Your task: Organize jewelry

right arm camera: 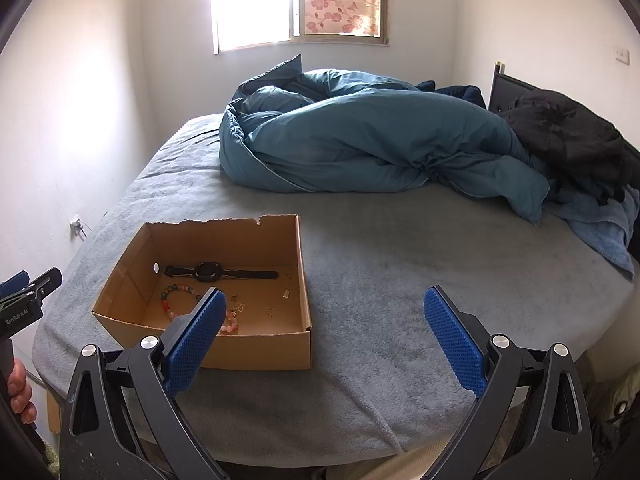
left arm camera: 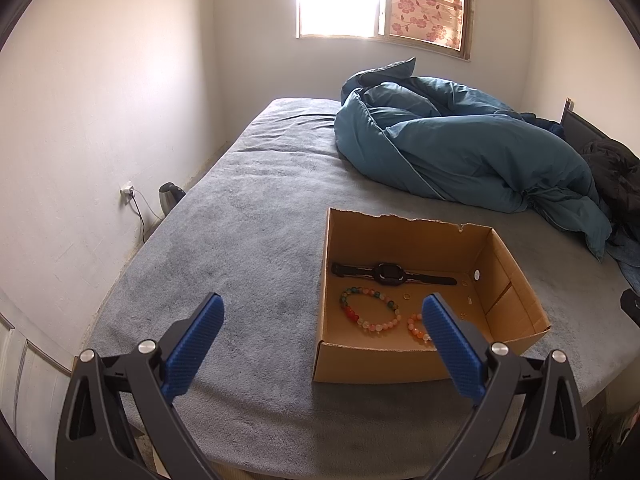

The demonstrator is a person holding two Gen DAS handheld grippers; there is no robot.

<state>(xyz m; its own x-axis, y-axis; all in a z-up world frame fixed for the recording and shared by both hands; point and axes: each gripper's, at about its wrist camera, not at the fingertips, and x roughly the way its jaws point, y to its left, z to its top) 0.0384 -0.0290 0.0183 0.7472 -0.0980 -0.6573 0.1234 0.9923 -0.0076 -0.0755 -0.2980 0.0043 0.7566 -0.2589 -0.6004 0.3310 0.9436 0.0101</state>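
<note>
Both grippers spread wide, nothing between the fingers. Left gripper hovers over the near edge of the bed; right gripper likewise, to the right of it.

All jewelry I can see lies inside the open cardboard box, ahead-right of the left gripper and ahead-left of the right one. Black watch flat along the far wall. Multicolour bead bracelet nearer, a second orange-pink bead bracelet just beside it and partly behind the left gripper's right finger. Small rings and earrings scattered on the right part of the box floor; too small to tell apart.

Scene fits either items gathered and done, or items still to be sorted within the box. Can't tell which.

If picking: come in from above, clear of the box walls, close on bead strands across the loop. Tiny pieces need fingertip-only pinch against the cardboard floor.

Pose: both tools held level, pointed forward and slightly down, hand visible under the left tool.
</note>
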